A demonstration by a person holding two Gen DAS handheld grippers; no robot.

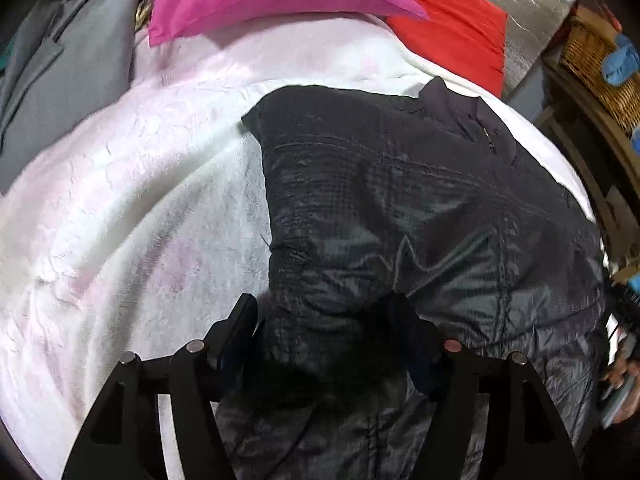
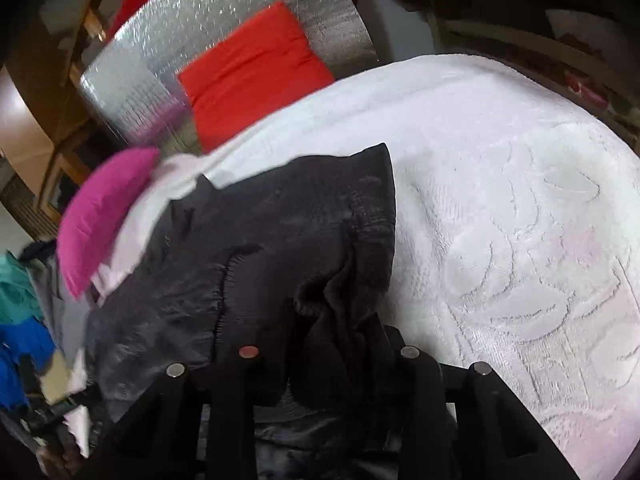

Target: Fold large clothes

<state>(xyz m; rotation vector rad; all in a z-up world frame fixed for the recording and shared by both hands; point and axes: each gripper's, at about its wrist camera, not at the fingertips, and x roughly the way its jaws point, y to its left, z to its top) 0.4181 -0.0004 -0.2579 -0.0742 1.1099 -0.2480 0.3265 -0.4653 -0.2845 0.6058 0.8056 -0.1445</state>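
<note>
Black jacket (image 1: 400, 208) on white blanket (image 1: 140, 200), between parted fingers of both hand-held grippers (image 1: 328, 328) (image 2: 326, 344).

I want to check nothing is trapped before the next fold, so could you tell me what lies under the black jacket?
The black jacket lies on a white textured blanket, which shows around it on several sides. Whatever sits directly beneath the jacket itself is covered, so nothing trapped there could be seen.
</note>
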